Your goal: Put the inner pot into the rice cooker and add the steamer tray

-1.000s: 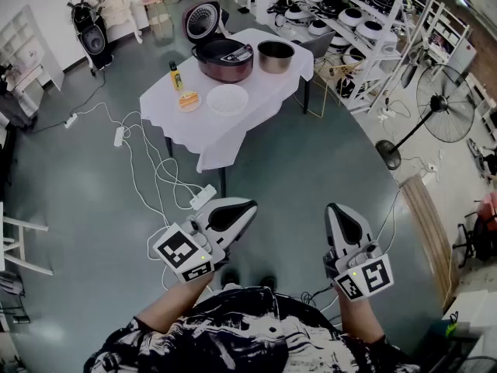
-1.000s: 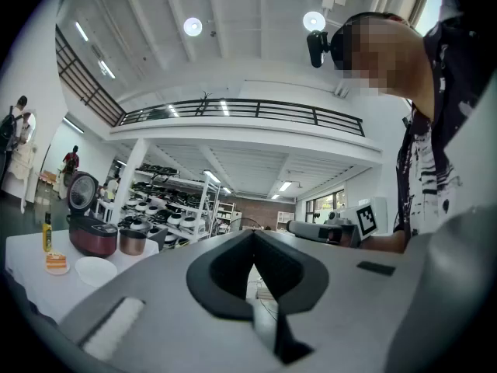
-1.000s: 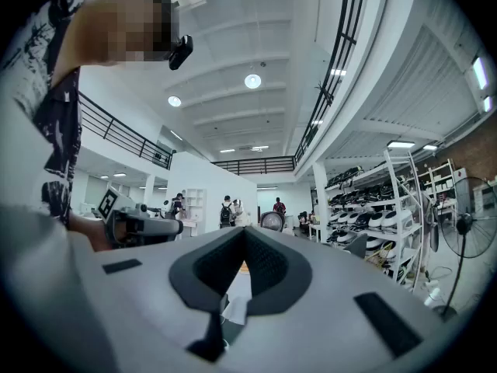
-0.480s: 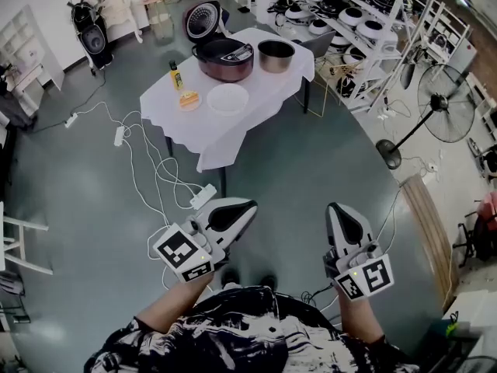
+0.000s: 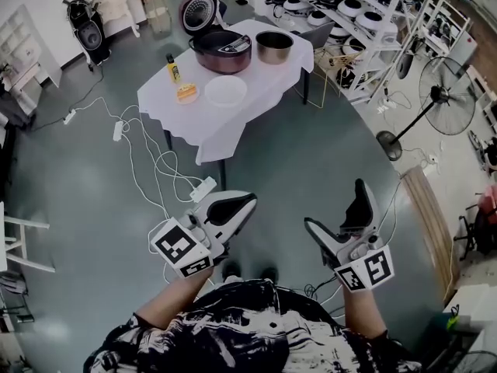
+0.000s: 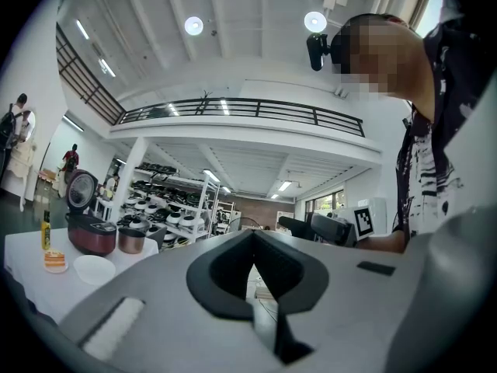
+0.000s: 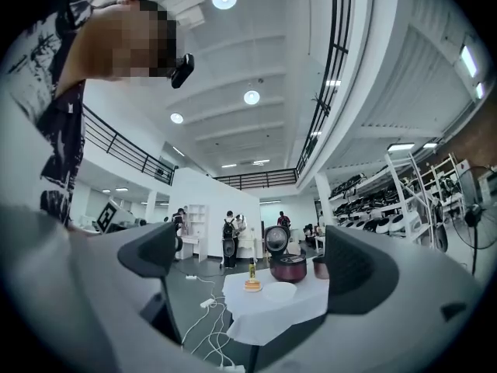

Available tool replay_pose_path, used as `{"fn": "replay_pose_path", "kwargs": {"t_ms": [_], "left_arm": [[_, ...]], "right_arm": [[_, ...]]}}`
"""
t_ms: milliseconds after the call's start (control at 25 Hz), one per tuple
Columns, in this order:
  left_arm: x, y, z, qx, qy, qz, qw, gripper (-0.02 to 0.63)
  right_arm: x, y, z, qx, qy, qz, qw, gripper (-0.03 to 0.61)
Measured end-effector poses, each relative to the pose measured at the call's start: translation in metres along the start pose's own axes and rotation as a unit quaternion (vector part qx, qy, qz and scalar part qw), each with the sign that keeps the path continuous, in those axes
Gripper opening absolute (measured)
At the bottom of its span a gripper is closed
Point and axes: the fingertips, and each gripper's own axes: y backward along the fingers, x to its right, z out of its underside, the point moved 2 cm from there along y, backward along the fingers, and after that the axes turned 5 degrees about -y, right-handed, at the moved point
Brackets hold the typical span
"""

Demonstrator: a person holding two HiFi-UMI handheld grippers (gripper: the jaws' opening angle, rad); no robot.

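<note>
The table point(image 5: 256, 92) stands well off at my 12 o'clock. On it sits the open rice cooker point(image 5: 223, 52), with the inner pot point(image 5: 274, 47) at its 3 o'clock and the steamer tray point(image 5: 226, 90) at its 6. My left tongs point(image 5: 247, 202) are closed and empty. My right tongs point(image 5: 335, 205) have just been opening, with nothing between them.

The person wears a short-sleeved shirt point(image 5: 248, 325) in a black-and-white brushstroke print, which spreads just behind the left tongs point(image 5: 250, 201), and dark shoes point(image 5: 230, 271) show just beside them. The left tongs are a pale grey shell lined with black pads, and at their rear sits a white cube point(image 5: 180, 249) bearing black square markers.
</note>
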Motion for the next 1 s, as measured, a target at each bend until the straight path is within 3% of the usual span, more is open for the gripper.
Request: {"fn": "replay_pose_path", "kwargs": {"t_ms": [400, 680, 1000], "left_arm": [[0.001, -0.026, 0.007, -0.007, 0.004, -0.006, 1.0000, 0.005], [-0.002, -0.044, 0.020, -0.018, -0.001, -0.031, 0.9994, 0.005], [-0.070, -0.045, 0.032, -0.024, 0.008, -0.035, 0.9991, 0.005]], "right_arm": [[0.021, 0.008, 0.007, -0.025, -0.002, -0.012, 1.000, 0.546], [0.056, 0.004, 0.014, -0.028, -0.003, -0.029, 0.999, 0.545], [0.069, -0.057, 0.034, -0.031, -0.005, -0.024, 0.999, 0.545]]}}
